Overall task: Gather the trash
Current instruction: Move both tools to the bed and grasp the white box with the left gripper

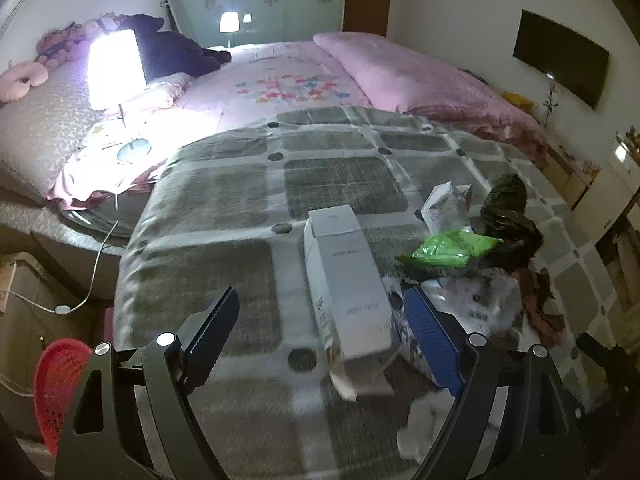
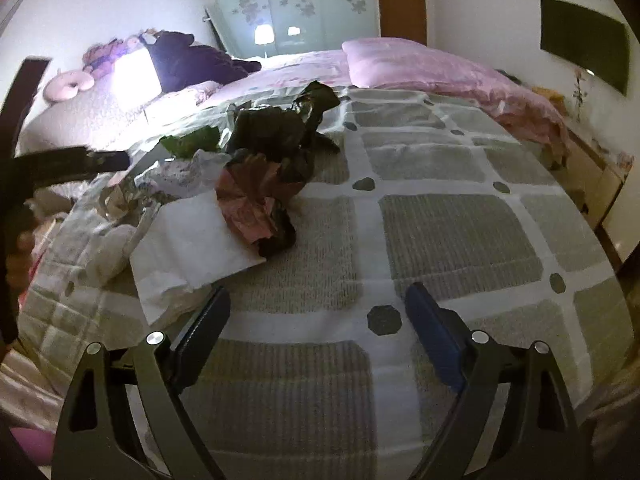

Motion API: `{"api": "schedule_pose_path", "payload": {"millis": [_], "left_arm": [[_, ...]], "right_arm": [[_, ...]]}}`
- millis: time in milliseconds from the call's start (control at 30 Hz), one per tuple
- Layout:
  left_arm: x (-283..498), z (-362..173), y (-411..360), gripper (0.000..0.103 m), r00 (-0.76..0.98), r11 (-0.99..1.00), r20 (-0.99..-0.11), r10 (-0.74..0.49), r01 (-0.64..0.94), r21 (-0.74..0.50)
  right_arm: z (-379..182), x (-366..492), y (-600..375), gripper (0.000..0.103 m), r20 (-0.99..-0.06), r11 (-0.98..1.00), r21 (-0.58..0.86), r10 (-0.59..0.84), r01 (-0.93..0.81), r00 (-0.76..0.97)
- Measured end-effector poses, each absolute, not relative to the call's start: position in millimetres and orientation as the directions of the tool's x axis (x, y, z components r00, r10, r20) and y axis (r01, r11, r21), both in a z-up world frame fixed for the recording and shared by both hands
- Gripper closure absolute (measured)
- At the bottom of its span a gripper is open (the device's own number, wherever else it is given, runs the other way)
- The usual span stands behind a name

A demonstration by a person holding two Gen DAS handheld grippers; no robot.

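A long white carton (image 1: 344, 292) lies on the grey checked blanket (image 1: 224, 208), its open flaps towards me. My left gripper (image 1: 320, 292) stands open around it; the blue finger (image 1: 432, 344) is close to its right side and the black finger (image 1: 212, 340) is well apart. Right of it lie a green packet (image 1: 452, 248), a small white box (image 1: 444, 208) and a black plastic bag (image 1: 508, 216). My right gripper (image 2: 318, 290) is open over bare blanket, with nothing between its fingers. Ahead and to its left lie white paper (image 2: 192, 236), a pink-brown crumpled wrapper (image 2: 256, 200) and the black bag (image 2: 280, 128).
A lit lamp (image 1: 116, 68) stands on the bed at the left, its cable hanging off the edge. A red basket (image 1: 60, 392) sits on the floor at the lower left. A pink quilt (image 1: 400, 72) covers the far side of the bed. A dark bar (image 2: 68, 164) reaches in from the left.
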State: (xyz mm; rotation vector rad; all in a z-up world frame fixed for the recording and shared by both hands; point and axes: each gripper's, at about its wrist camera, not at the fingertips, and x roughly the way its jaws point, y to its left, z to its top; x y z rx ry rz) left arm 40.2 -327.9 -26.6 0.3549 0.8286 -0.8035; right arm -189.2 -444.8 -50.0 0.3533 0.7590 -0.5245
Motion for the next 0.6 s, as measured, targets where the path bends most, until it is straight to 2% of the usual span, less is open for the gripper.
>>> {"api": "schedule_pose_path", "payload": {"millis": [100, 167, 233, 333, 600], "left_arm": [[47.6, -34.7, -336.2, 0.022, 0.407, 0.664, -0.785, -0.468, 0.748, -0.008], [51.9, -39.1, -337.4, 0.027, 0.391, 0.665, -0.791, -0.47, 0.747, -0.027], [55.1, -44.5, -340.3, 0.045, 0.363, 0.658, -0.805, -0.469, 0.752, -0.045], [57.8, -49.1, -342.5, 0.065, 0.358, 0.655, -0.809, -0.466, 0.755, -0.043], [57.8, -45.6, -333.5, 0.07, 0.359, 0.663, -0.8, -0.48, 0.746, -0.063]], "right_arm": [[-52.3, -186.5, -440.2, 0.008, -0.73, 0.83, 0.088, -0.322, 0.55, 0.602], [-53.9, -185.3, -436.3, 0.007, -0.729, 0.837, 0.061, -0.335, 0.543, 0.597], [-54.0, -187.0, -436.7, 0.007, -0.723, 0.835, 0.073, -0.332, 0.545, 0.605], [-53.7, -186.4, -438.1, 0.007, -0.726, 0.836, 0.073, -0.329, 0.544, 0.604], [-52.0, -186.0, -437.8, 0.007, -0.735, 0.835, 0.081, -0.319, 0.544, 0.598]]}}
